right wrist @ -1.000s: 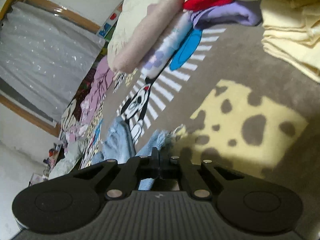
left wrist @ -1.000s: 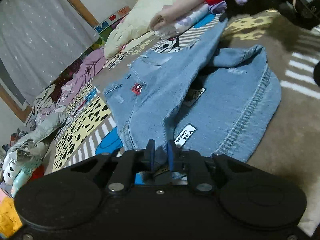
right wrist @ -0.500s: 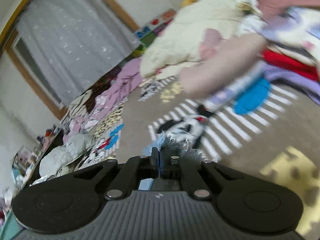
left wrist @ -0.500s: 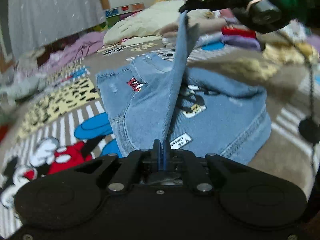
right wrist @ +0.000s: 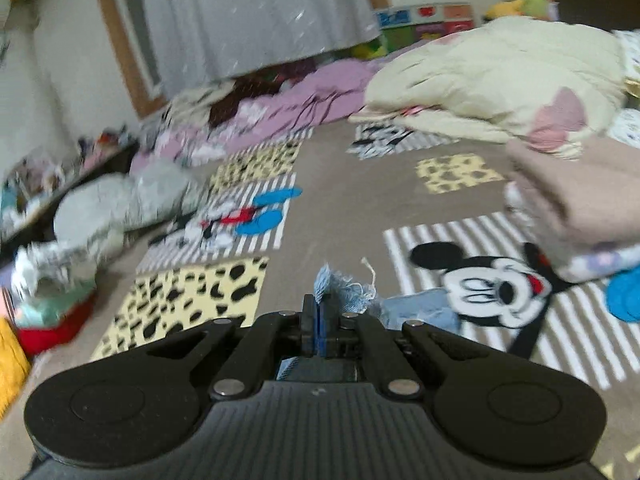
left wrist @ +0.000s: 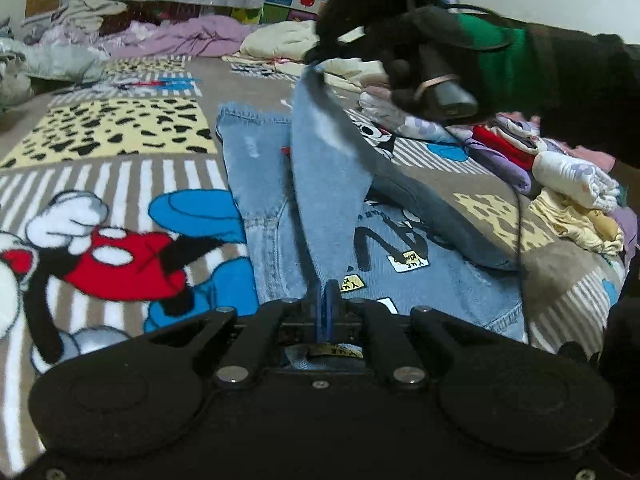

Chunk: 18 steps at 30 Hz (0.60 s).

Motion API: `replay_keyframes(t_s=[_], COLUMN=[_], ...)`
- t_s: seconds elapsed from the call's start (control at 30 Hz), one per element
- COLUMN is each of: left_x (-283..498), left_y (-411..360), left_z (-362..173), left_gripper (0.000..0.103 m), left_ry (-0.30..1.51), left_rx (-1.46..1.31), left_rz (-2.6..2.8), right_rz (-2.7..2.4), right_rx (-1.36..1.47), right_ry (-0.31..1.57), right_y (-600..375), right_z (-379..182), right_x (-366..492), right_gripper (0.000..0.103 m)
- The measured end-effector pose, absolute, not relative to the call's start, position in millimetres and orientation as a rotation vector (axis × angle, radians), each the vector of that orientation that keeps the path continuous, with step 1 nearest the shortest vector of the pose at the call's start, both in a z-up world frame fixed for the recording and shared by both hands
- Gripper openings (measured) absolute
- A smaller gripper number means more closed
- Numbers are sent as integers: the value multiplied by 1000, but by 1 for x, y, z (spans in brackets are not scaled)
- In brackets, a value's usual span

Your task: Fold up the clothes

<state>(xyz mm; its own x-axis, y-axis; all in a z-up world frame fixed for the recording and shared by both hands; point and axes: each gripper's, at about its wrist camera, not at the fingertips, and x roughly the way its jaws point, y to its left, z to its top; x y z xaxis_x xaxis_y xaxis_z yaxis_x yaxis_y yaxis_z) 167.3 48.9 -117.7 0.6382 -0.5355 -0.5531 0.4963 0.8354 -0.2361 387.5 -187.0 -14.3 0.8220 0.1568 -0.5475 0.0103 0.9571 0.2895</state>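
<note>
left tongs [left wrist: 325, 304] clamped tight, low; right tongs [right wrist: 320, 322] clamped tight, raised

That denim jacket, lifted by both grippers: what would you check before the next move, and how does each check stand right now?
1. Left gripper shut on the denim jacket: ok.
2. Right gripper shut on the frayed edge: ok.
3. Fabric taut between the two grippers: ok, the lifted strip runs straight.
4. Jacket body lying flat on the blanket: not ok, a dark fold bunches on the right.
5. Folded piles away from the jacket: cannot tell.
</note>
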Motion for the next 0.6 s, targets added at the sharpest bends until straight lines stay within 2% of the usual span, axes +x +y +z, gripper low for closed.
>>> replay_keyframes(t_s=[0.6], left_x=[178], left_y=[68], left_z=[-125], left_gripper=[0], left_ry=[737], left_rx=[-246], left_rz=[-595], right_rz=[121], right_rx=[139], right_ry=[754], right_y=[-116], right_z=[-70], right_x=[452], right_gripper=[3])
